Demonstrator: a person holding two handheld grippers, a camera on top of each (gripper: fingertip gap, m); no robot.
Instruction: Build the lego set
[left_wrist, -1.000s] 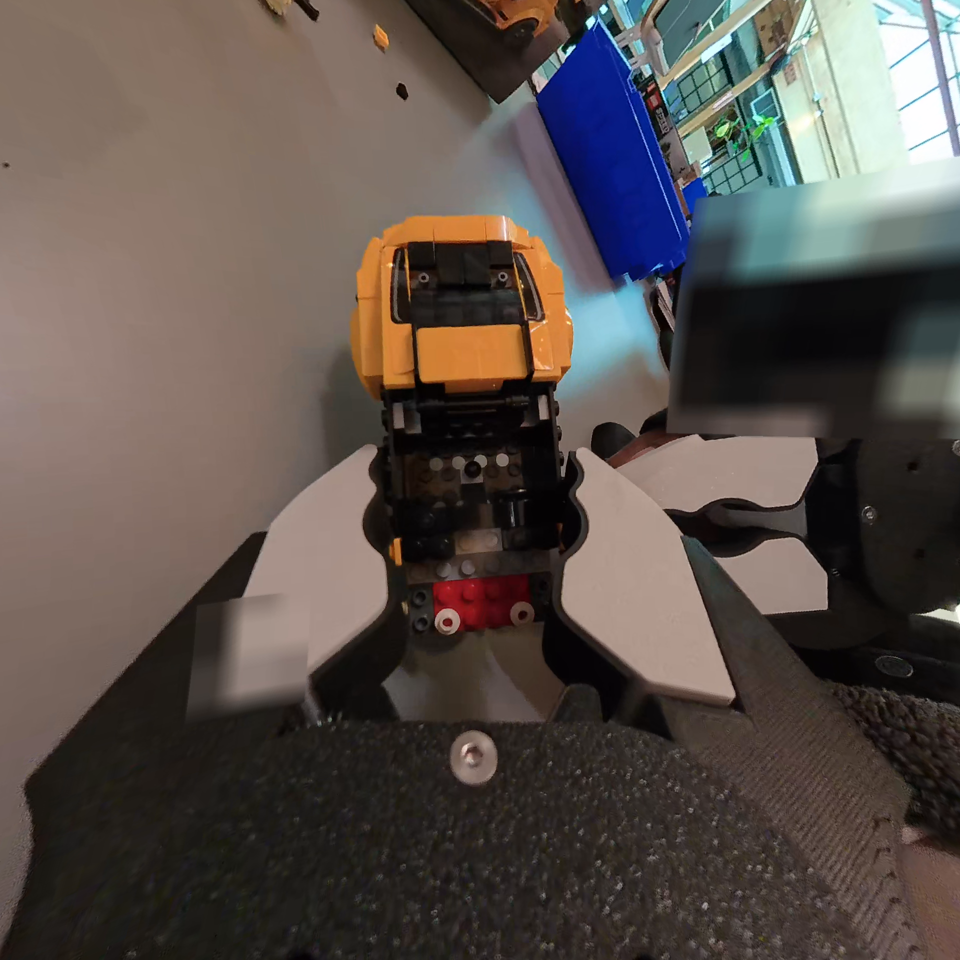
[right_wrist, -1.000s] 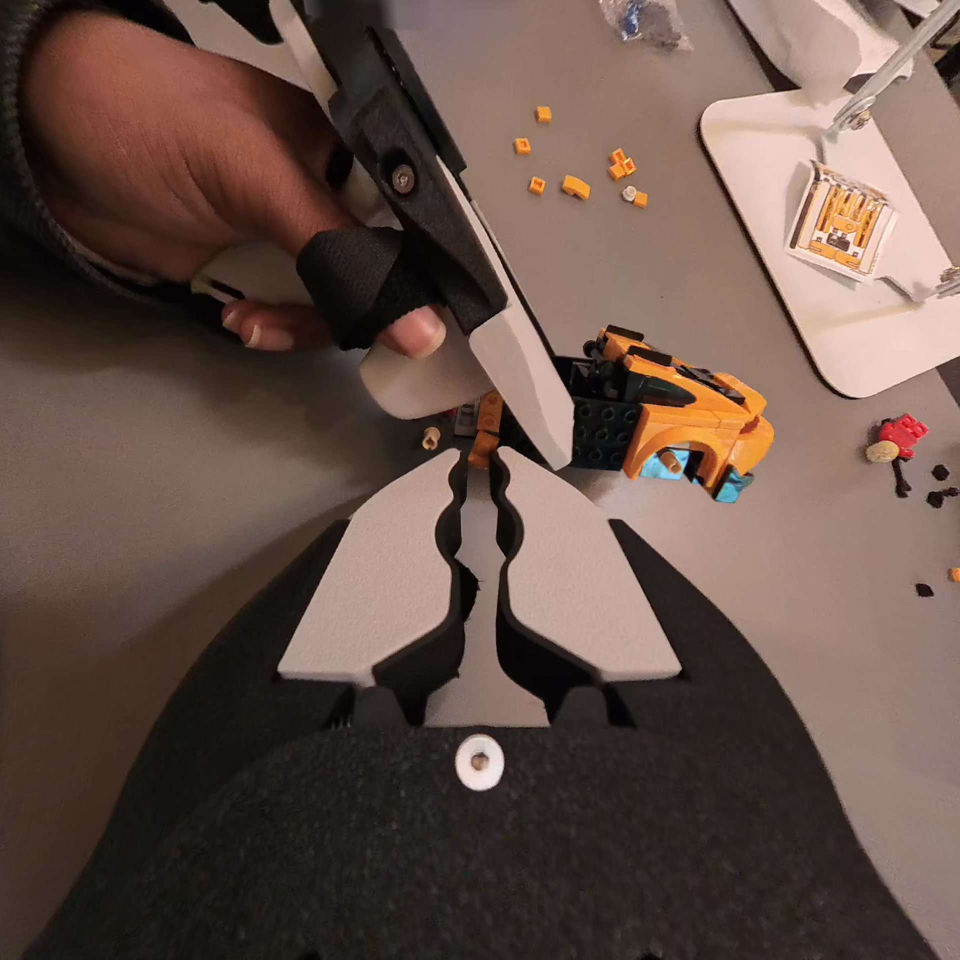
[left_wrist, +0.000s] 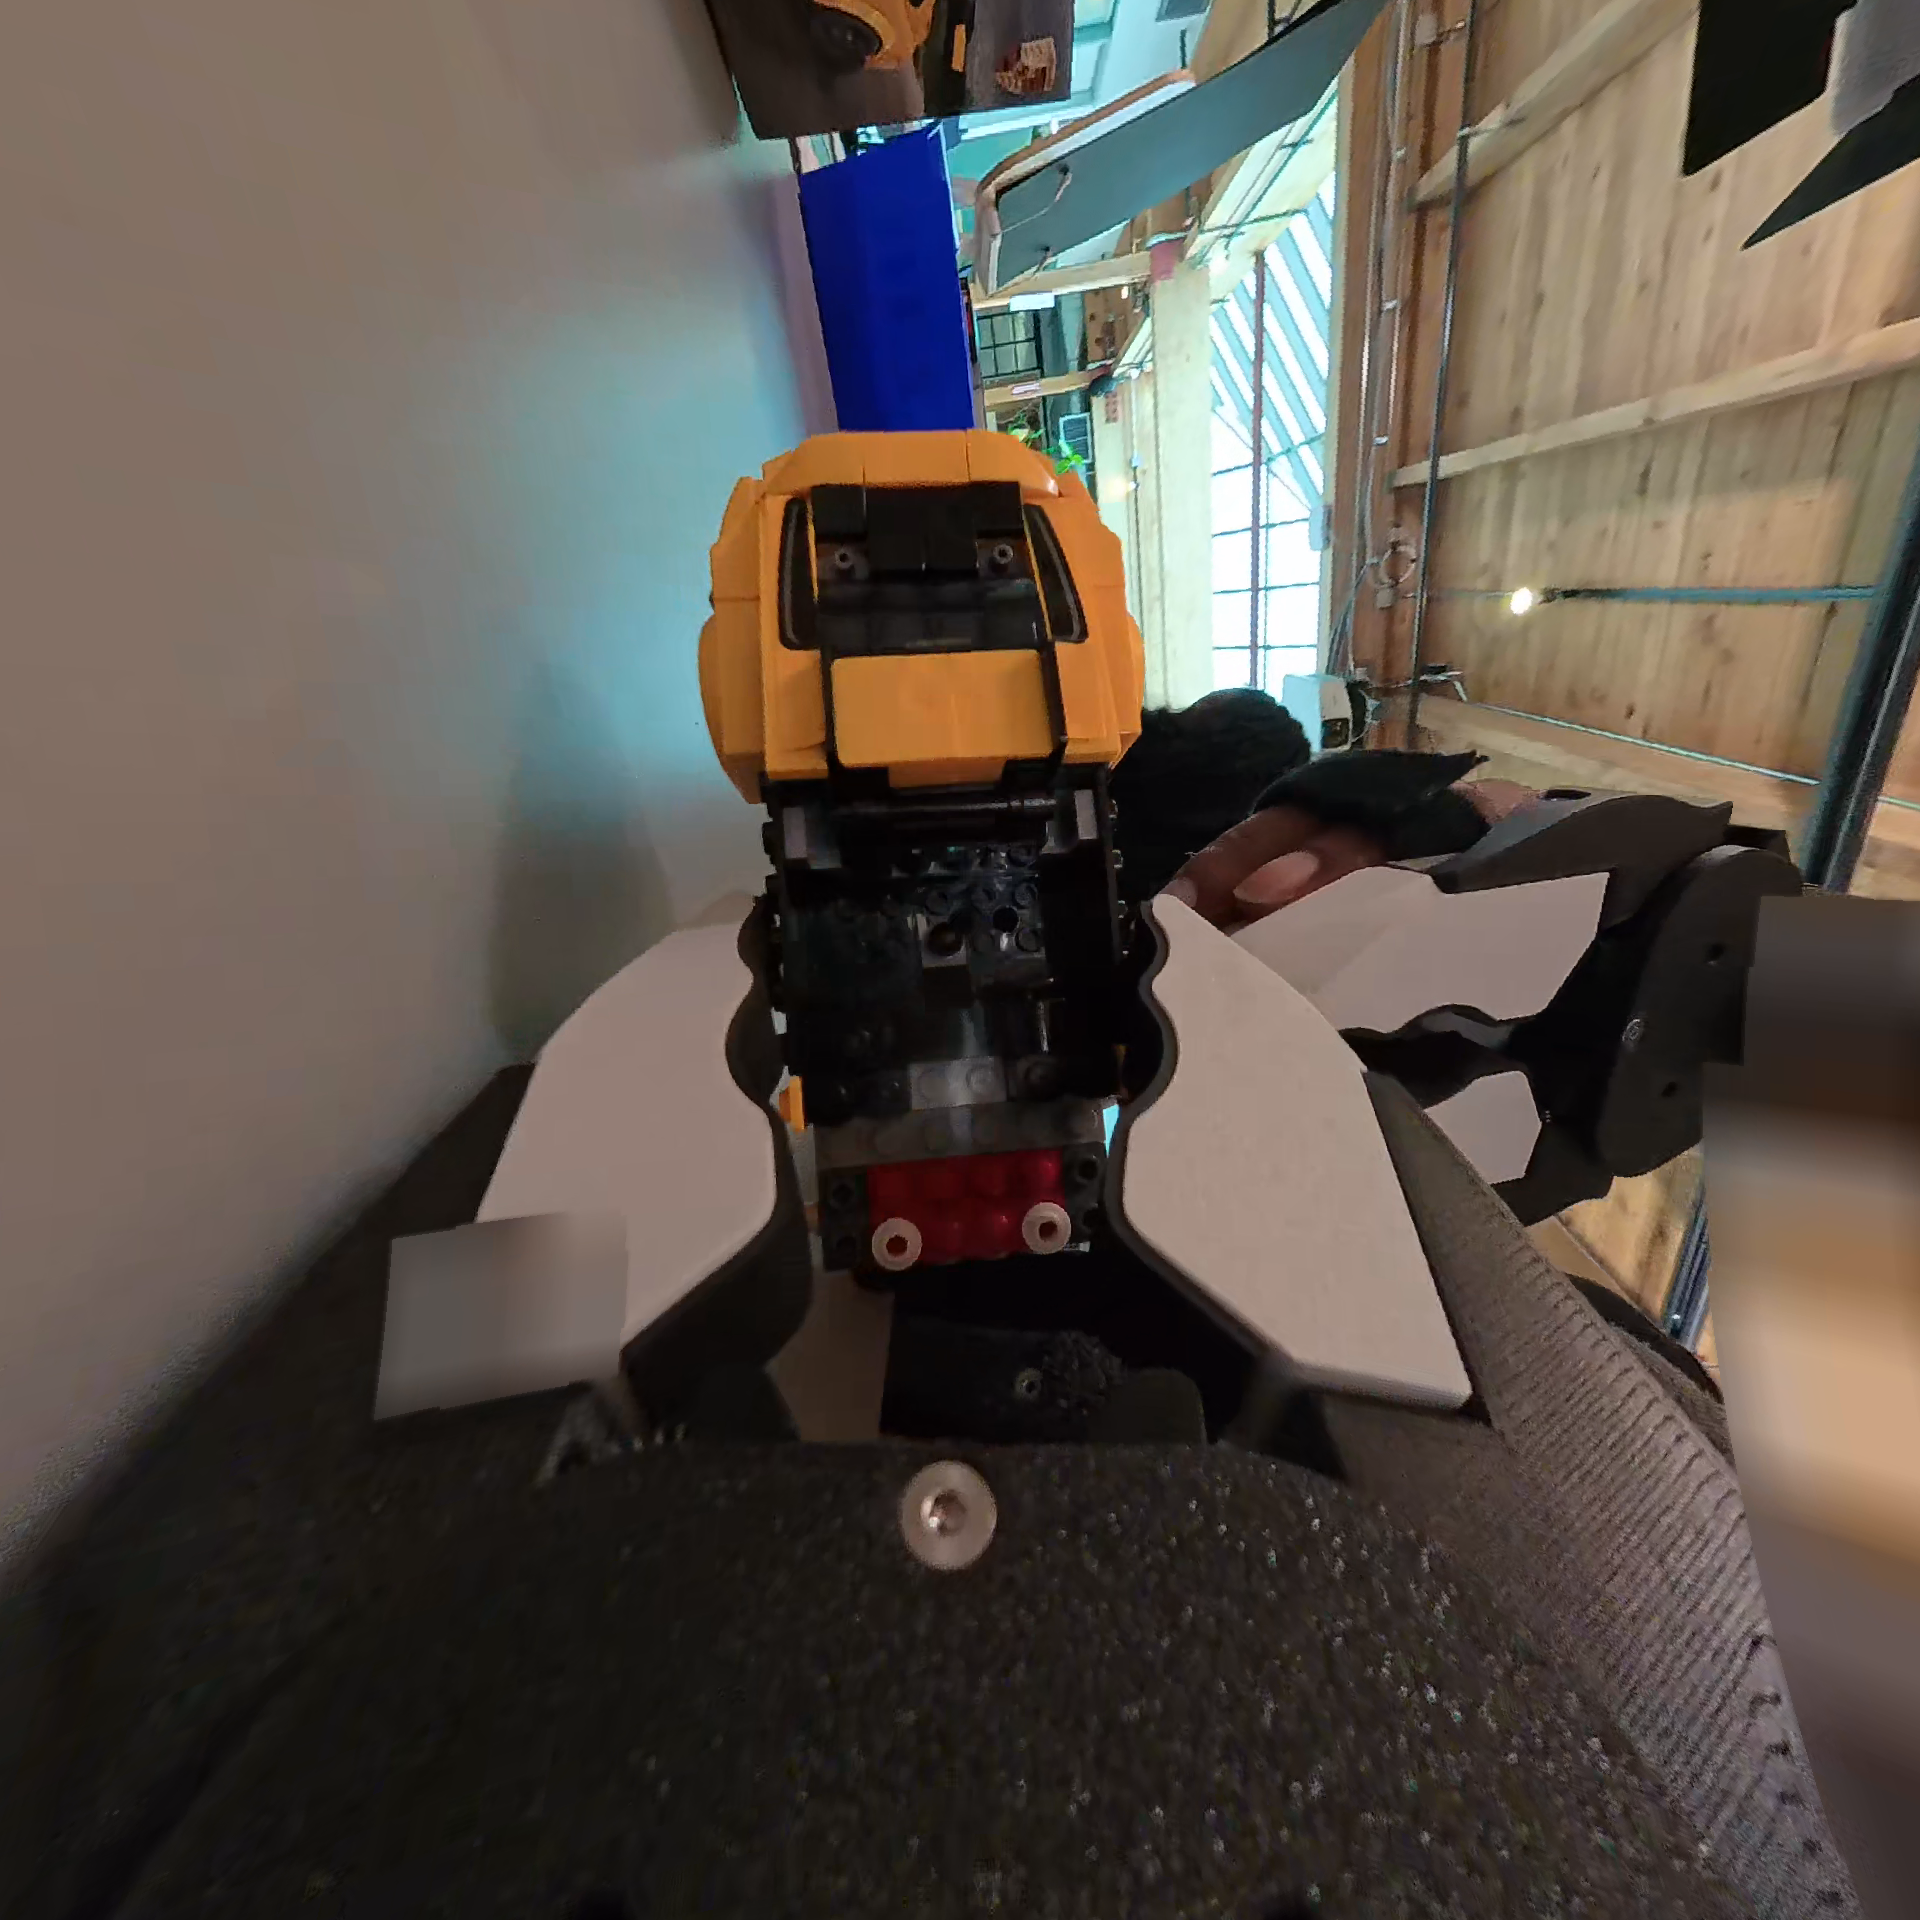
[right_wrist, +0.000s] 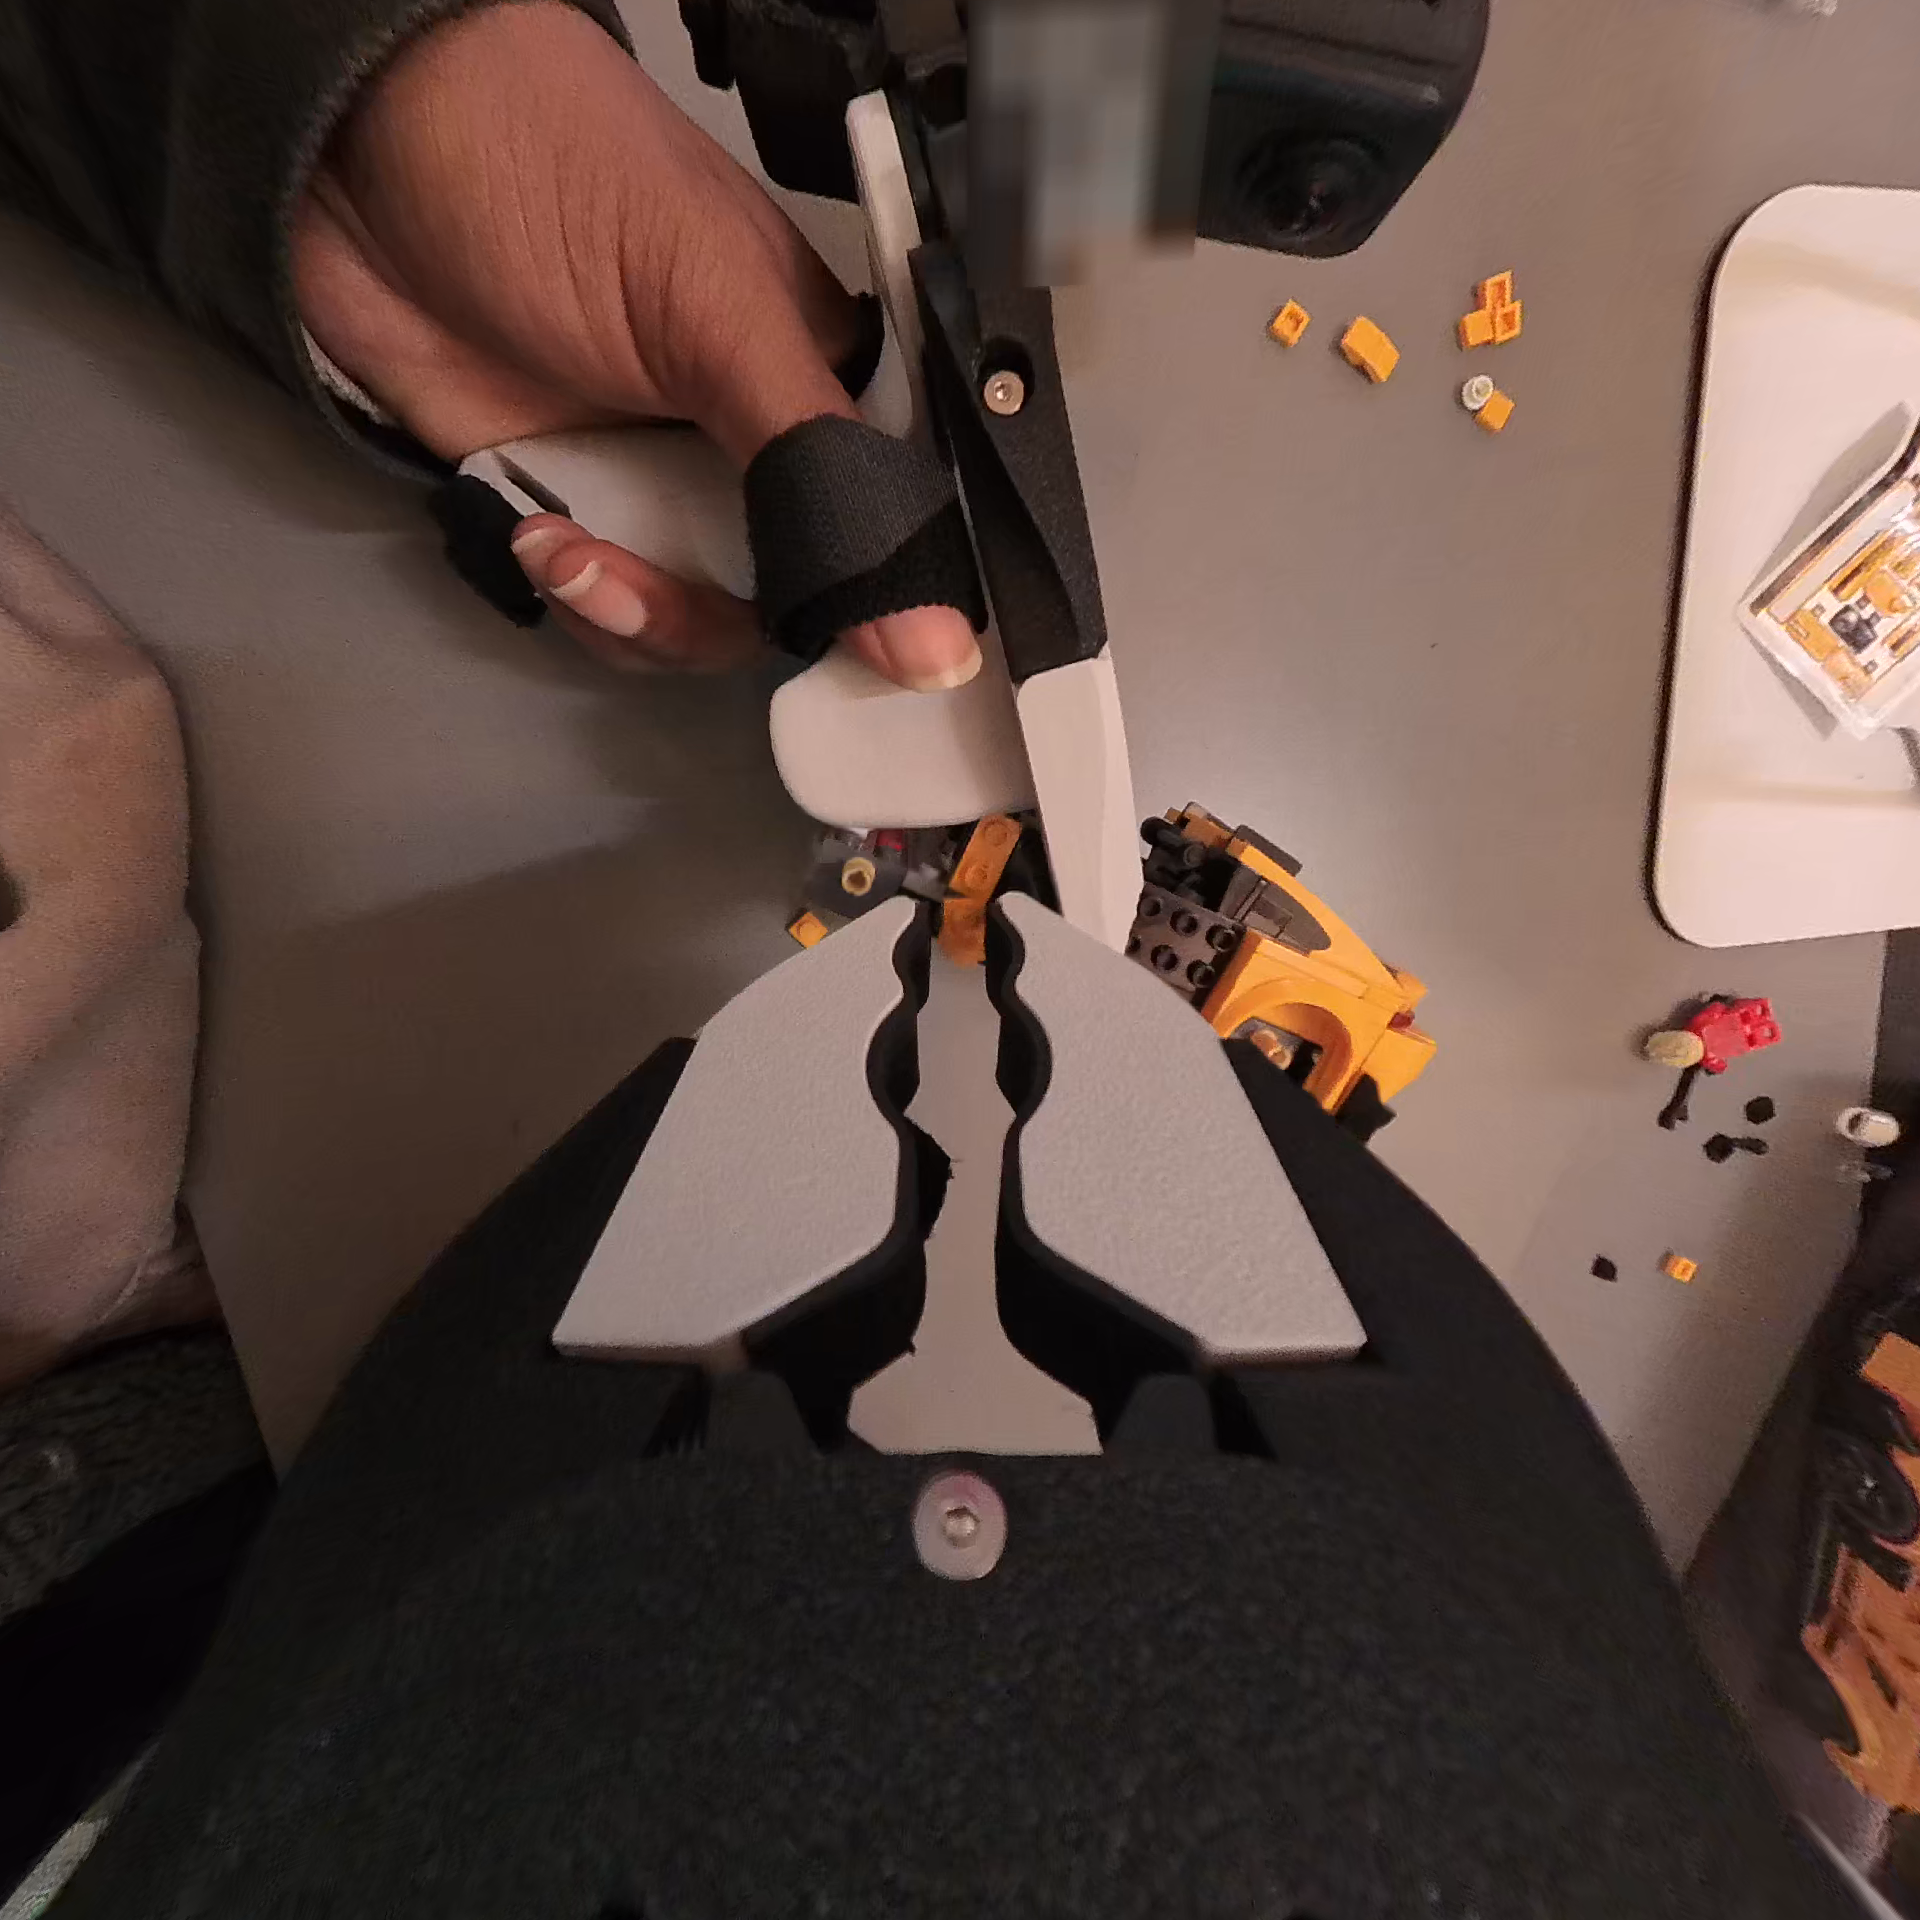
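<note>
A grey table (right_wrist: 1351, 623) carries a white tray (right_wrist: 1766, 831) at its right edge, with loose orange bricks (right_wrist: 1371, 348) scattered just beside it. Near the table's middle, the left gripper (left_wrist: 945, 1029) clamps its two pads on the black chassis of a partly built orange brick car (left_wrist: 914, 644). The right gripper (right_wrist: 951, 925), fingers nearly together, pinches a small orange plate (right_wrist: 961, 930) at the car's side, beside the hand (right_wrist: 582, 343) working the left gripper.
</note>
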